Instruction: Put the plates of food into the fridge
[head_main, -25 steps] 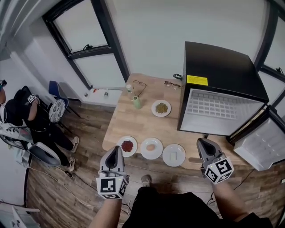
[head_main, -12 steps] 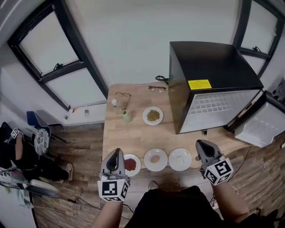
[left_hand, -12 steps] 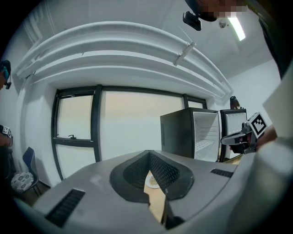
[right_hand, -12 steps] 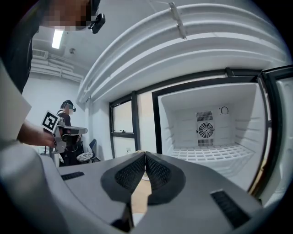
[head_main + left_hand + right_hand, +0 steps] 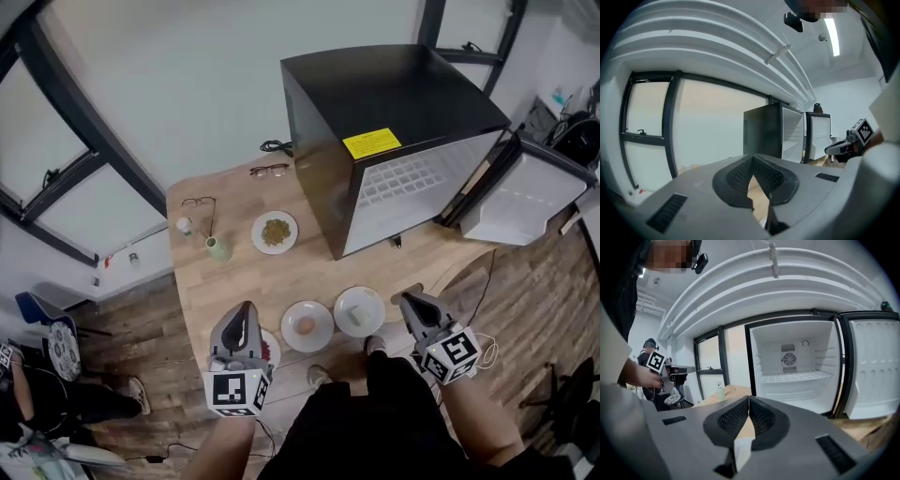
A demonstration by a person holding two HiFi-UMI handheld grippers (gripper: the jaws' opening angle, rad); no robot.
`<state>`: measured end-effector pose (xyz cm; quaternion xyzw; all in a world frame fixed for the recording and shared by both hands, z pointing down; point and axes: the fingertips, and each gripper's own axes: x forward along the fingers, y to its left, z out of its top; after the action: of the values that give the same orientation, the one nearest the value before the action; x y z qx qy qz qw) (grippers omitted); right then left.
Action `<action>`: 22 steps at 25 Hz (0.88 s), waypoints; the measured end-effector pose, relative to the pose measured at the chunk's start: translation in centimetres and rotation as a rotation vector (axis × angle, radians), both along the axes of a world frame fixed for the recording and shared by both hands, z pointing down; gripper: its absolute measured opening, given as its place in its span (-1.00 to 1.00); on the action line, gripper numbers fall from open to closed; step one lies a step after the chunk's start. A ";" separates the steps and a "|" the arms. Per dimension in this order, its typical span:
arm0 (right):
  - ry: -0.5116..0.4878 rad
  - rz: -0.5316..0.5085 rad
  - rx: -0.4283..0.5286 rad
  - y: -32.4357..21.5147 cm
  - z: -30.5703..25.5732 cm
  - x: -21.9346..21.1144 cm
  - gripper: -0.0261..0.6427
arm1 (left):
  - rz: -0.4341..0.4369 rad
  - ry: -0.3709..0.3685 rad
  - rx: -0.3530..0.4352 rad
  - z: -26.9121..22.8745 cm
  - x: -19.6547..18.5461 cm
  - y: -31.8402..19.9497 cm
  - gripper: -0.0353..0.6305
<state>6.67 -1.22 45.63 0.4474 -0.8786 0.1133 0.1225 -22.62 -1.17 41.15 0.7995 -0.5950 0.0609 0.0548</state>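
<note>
Scene: A person stands at the near edge of a wooden counter (image 5: pixel 234 281) with a tool in each hand. An open black mini fridge (image 5: pixel 394 122) sits on the counter's far right.
Left tool: The left tool (image 5: pixel 246 309) is clenched, its pads meeting at the tip with nothing between them. It hovers over the near edge and partly covers the plate of red food (image 5: pixel 272 349).
Right tool: The right tool (image 5: pixel 405 300) is also clenched and empty. It is held low by the counter's near right side, just beside the plate with a pale block (image 5: pixel 359 311).
Plates: All four plates sit on the counter and none is in the fridge. Three line the near edge, with the plate with a brownish round item (image 5: pixel 307 325) in the middle. The plate of green food (image 5: pixel 275 232) lies farther back, near the fridge's left wall.
Fridge: The fridge door (image 5: pixel 520 202) is swung wide to the right. The wire shelf (image 5: pixel 794 377) and the floor below it look bare.
Step in hand: This appears to be the approach to a first plate; nothing is lifted yet.
Doing it well: The jaws must part before either tool reaches a rim. A low, level approach and a firm bite on the near rim should keep the plate flat. The pale-block plate, nearest the right tool and the fridge opening, looks like the sensible first pick.
Watch for: Any tilt could slide the food off during the carry. The small green vase (image 5: pixel 217 248) and the eyeglasses (image 5: pixel 269 170) stand well apart from the likely path.
</note>
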 end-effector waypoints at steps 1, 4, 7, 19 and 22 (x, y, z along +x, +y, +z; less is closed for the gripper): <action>0.002 0.009 -0.021 0.4 0.6 0.4 -0.86 | 0.016 0.009 -0.011 0.5 0.7 -0.2 -0.88; -0.010 -0.010 -0.035 1.0 1.5 0.9 -0.86 | 0.044 0.009 -0.013 1.1 2.4 -1.4 -0.88; -0.001 -0.019 -0.048 1.3 2.9 1.9 -0.86 | 0.044 -0.014 -0.004 1.8 3.6 -2.4 -0.88; -0.209 -0.027 -0.172 4.7 10.0 -1.1 -0.86 | 0.110 -0.033 0.019 4.1 6.9 -2.7 -0.88; -0.213 0.035 -0.226 5.6 12.9 -0.6 -0.85 | 0.099 -0.053 0.022 5.1 6.7 -2.5 -0.88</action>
<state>6.12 4.43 58.50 0.4316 -0.8603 0.2604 0.0759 -15.96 -3.66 46.25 0.8266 -0.5567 0.0784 0.0273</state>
